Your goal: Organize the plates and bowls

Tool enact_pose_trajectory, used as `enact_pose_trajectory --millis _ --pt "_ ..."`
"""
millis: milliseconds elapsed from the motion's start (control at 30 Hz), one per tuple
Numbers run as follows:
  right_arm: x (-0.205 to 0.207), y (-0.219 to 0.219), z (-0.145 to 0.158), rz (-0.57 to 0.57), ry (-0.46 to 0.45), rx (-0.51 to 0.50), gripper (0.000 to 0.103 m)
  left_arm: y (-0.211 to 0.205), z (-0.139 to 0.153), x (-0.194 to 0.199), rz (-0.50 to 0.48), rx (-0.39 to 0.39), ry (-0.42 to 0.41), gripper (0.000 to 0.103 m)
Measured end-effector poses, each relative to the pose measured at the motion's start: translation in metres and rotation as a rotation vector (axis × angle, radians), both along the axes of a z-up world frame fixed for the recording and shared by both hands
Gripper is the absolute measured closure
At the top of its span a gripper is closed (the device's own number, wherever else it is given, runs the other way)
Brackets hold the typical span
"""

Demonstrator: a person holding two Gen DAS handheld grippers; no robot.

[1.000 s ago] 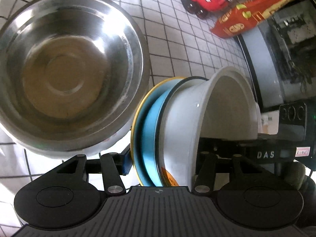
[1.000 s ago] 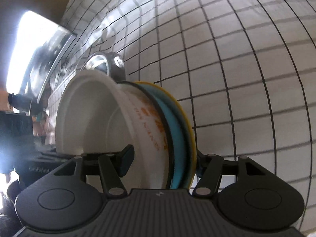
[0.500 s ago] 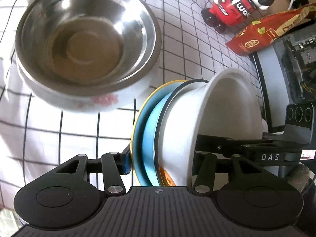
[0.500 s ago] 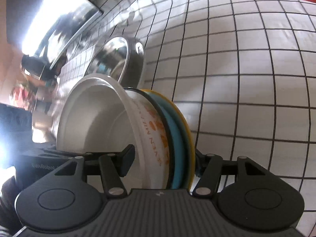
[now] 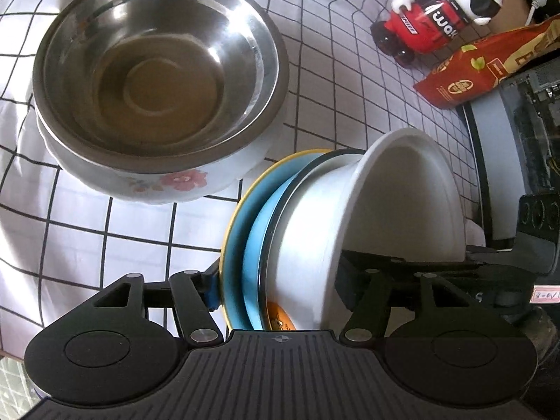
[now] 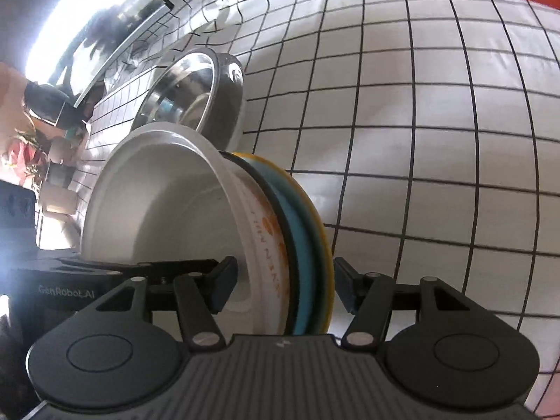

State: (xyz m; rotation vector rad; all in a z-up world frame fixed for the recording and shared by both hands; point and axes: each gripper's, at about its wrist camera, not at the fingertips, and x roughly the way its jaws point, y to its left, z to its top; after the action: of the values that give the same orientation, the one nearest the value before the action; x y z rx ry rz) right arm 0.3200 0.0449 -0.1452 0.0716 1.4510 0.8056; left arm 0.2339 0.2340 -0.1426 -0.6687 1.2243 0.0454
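Both my tools, left [image 5: 276, 288] and right [image 6: 283, 287], clamp the stack [image 5: 315, 238] just beside the steel bowl [image 5: 157, 70], already nested; setting it down remains, I judge.

Setting: lived-in home room, a table laid for dishes.
Checked tablecloth [image 5: 315, 80] ahead; toy robot [image 5: 437, 17], snack bag [image 5: 483, 70] far right.

black ribbed tongs [image 5: 280, 287], silver screws.
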Motion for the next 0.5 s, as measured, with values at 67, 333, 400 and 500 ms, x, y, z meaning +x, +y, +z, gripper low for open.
enact_pose_trajectory --millis 67,333,400,500 --pt "-0.0009 -0.0006 0.0 0.004 0.0 0.01 0.043 -0.0007 0.0005 0.0005 -0.006 0.013 -0.005 0.037" --pt "0.0011 -0.0019 -0.003 0.0 0.03 0.036 0.046 0.0022 -0.0008 0.003 -0.012 0.02 -0.022 0.037" --pt "0.0013 -0.002 -0.0033 -0.003 0.036 0.038 0.047 0.0018 -0.0012 0.0025 -0.011 0.02 -0.023 0.037" --pt "0.0024 -0.0028 -0.0038 -0.007 0.042 0.044 0.049 0.0019 -0.0017 0.0034 -0.004 0.015 -0.01 0.037"
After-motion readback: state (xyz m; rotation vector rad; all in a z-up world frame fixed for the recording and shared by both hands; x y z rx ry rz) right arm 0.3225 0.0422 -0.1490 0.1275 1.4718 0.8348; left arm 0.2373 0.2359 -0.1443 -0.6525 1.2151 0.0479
